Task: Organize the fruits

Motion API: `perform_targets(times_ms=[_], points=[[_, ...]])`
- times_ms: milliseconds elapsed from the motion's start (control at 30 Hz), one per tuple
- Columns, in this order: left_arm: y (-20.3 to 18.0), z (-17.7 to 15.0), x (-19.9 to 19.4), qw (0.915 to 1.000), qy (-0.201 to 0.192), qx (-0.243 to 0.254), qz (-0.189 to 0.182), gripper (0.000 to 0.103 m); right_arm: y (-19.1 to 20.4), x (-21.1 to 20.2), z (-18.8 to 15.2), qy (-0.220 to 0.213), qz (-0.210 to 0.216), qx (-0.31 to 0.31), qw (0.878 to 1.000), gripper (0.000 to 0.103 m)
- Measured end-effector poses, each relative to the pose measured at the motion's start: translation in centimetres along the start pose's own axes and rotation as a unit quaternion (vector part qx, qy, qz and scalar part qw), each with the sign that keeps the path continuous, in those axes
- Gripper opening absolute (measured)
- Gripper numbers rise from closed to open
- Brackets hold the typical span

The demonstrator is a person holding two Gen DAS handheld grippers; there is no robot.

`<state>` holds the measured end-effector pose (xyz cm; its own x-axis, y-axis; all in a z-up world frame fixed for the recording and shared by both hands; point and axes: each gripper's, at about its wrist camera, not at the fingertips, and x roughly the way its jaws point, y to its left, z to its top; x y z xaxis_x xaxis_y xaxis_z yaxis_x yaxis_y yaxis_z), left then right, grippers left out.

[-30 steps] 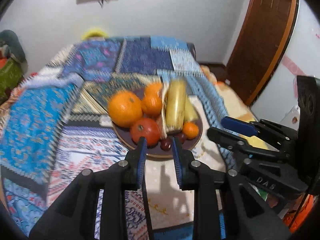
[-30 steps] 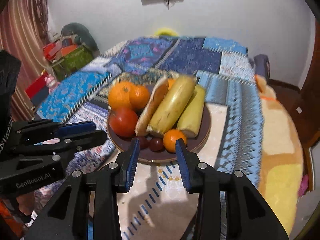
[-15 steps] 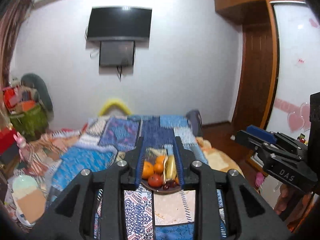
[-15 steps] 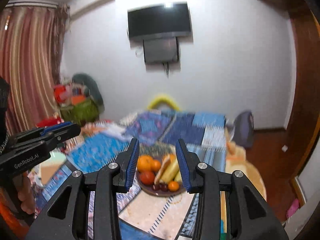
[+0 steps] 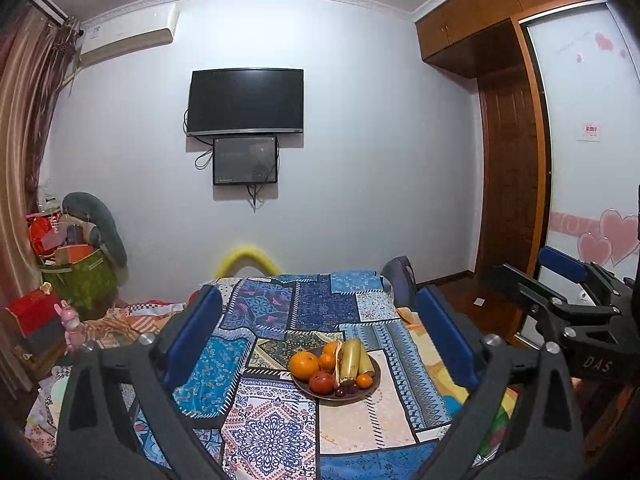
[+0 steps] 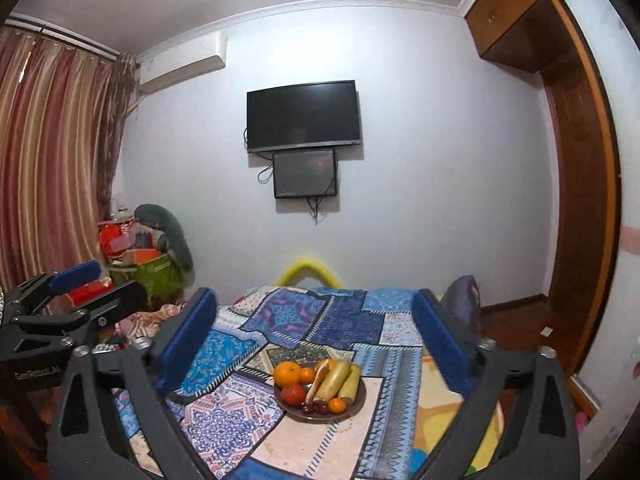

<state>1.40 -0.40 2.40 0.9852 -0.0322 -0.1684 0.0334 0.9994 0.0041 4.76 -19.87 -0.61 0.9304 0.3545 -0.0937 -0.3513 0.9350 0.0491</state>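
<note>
on the patchwork-covered bed [image 5: 280, 432] sits the brown plate [image 5: 366, 394] with all the fruit piled on it: a big orange [image 5: 305, 365], a red tomato-like fruit [image 5: 321, 382], a few smaller oranges, some long yellow pieces [image 5: 351, 360] leaning across the middle, and dark grapes [image 5: 347, 389] at the near rim. we hold both tools well back from it and roughly level, looking across the room toward the wall tv [image 5: 246, 102].

the fingers of our left gripper [image 5: 320, 344] have just been opening and now stand spread as wide as they go, with nothing between them; the plate only shows far off through the gap. the right gripper [image 6: 316, 344] is the same: just been opening, fingers wide apart, empty. each tool shows at the edge of the other's view.

we judge the sorting as either finished or not yet started; these views alone don't settle it.

what could go wrong if we go back in: the pile is tight, so closing on one round fruit may nudge its neighbours and roll one off the shallow plate onto the soft cover. the long yellow pieces rest on other fruit, and pulling one from below could tip them. the grapes are small and soft, easy to crush or miss. the bedding gives, so pressing down could tilt the plate.
</note>
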Motion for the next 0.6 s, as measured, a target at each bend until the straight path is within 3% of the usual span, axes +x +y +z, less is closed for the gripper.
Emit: perform_targets(times_ms=[600], points=[[-0.1, -0.8, -0.2, 0.9999, 0.011, -0.010, -0.004, 0.103, -0.3, -1.0, -0.5, 0.008, -0.008, -0.002, 1.000, 0.103]])
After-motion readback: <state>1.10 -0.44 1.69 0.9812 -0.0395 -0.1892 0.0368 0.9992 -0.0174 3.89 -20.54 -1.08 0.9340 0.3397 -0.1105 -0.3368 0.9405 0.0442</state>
